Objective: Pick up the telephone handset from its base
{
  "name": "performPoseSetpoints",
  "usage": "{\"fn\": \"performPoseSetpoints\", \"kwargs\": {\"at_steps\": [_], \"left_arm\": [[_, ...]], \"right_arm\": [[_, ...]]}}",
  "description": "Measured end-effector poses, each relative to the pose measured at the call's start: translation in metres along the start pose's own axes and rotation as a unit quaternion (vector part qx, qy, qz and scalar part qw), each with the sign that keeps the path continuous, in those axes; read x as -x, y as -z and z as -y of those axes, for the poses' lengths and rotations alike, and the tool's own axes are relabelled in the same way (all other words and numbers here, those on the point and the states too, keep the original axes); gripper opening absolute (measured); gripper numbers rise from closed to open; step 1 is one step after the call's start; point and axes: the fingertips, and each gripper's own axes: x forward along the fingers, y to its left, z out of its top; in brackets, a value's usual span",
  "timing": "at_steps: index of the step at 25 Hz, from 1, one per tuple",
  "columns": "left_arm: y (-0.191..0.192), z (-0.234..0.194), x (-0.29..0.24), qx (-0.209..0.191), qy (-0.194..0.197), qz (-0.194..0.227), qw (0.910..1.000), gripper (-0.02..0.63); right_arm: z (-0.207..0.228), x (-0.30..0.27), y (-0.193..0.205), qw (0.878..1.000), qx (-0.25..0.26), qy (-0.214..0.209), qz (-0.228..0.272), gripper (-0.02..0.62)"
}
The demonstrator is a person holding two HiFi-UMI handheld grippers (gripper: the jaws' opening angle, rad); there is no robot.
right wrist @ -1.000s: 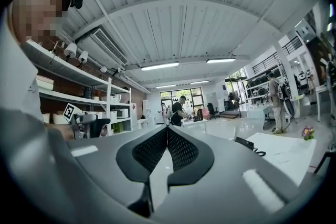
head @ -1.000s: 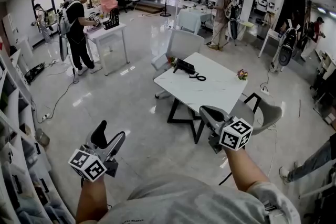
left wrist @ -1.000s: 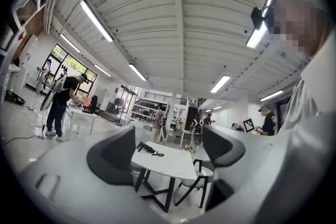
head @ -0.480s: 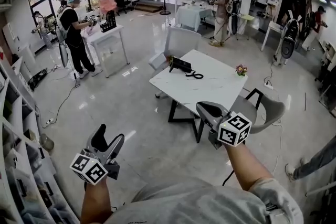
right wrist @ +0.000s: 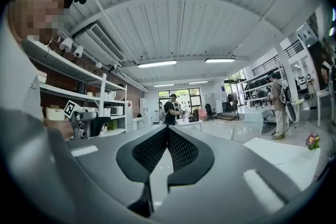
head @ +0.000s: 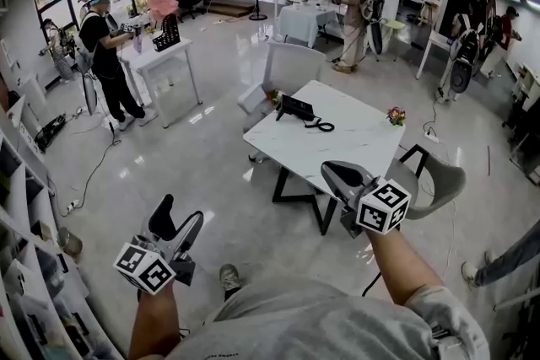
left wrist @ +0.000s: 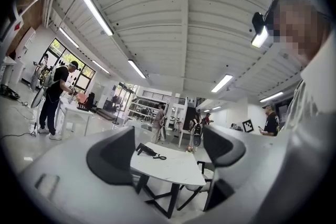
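The black telephone [head: 296, 107] sits with its handset on the base at the far left end of a white table [head: 337, 149], its coiled cord [head: 320, 126] lying beside it. It is still well out of reach of both grippers. My left gripper [head: 180, 213] is held low at the left, open and empty. In the left gripper view the telephone [left wrist: 146, 150] shows small between the open left gripper's [left wrist: 168, 136] jaws. My right gripper [head: 340, 175] is shut with nothing in it, held before the table's near edge. In the right gripper view the right gripper's [right wrist: 167, 131] pads meet.
A grey chair [head: 291, 67] stands behind the table and another [head: 440, 180] at its right. A small flower pot [head: 396, 115] sits on the table's right end. Shelving [head: 25, 215] lines the left wall. Other people [head: 103, 55] work at tables farther off. My shoe [head: 229, 277] shows below.
The view has shifted a little toward the table, and my shoe has come into sight on the floor. Both grippers keep the same pose, left open and right shut.
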Motion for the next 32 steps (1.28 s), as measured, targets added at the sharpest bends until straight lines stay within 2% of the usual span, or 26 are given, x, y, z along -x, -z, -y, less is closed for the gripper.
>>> {"fn": "performPoseSetpoints", "kwargs": {"at_steps": [4,8,14,18,23,28,32], "left_arm": [[-0.013,-0.080,-0.032,0.002,0.019,0.005,0.9998,0.437],[-0.035,-0.152,-0.077,-0.004,0.043,-0.010,0.9990,0.437],[-0.048,-0.235,-0.148,-0.012,0.097,-0.037,0.9946,0.437],[-0.052,-0.270,-0.190,-0.006,0.132,-0.048,0.9901,0.437],[-0.052,-0.292,-0.239,-0.001,0.168,-0.060,0.9840,0.437],[-0.041,-0.314,-0.300,0.002,0.182,-0.063,0.9813,0.437],[-0.027,-0.330,-0.351,0.008,0.171,-0.070,0.9828,0.437]], "right_arm": [[0.013,-0.070,-0.003,1.000,0.005,0.020,0.010,0.005],[0.026,-0.146,-0.012,0.999,0.014,0.040,0.022,0.005],[0.065,-0.226,-0.018,0.995,0.013,0.092,0.030,0.005],[0.090,-0.255,-0.015,0.992,0.013,0.127,0.023,0.005],[0.125,-0.274,-0.010,0.987,0.000,0.161,0.015,0.005],[0.176,-0.309,0.000,0.987,-0.002,0.162,0.007,0.005],[0.231,-0.343,0.004,0.990,-0.016,0.144,0.001,0.005]]}}
